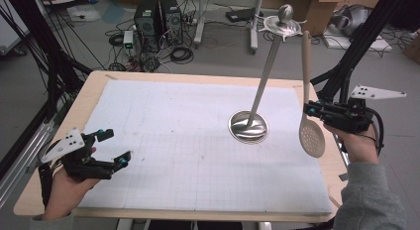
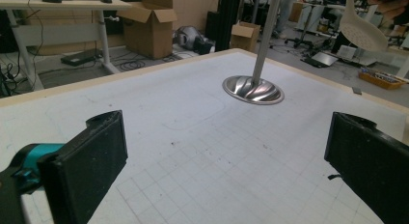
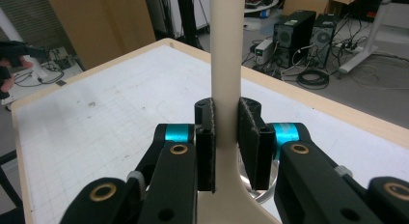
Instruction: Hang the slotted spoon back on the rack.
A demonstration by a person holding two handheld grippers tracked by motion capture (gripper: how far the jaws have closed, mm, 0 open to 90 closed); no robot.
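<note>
The right gripper (image 1: 308, 110) is clamped on the spoon (image 1: 311, 136), held up at the right edge, holey bowl down. The left gripper (image 1: 115, 148) waits open, near left. Next, I think, hang it on the stand (image 1: 249, 126), hook probably on top.

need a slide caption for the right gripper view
Right claw shut on the beige slotted spoon's handle, held upright above the white gridded mat.
</note>
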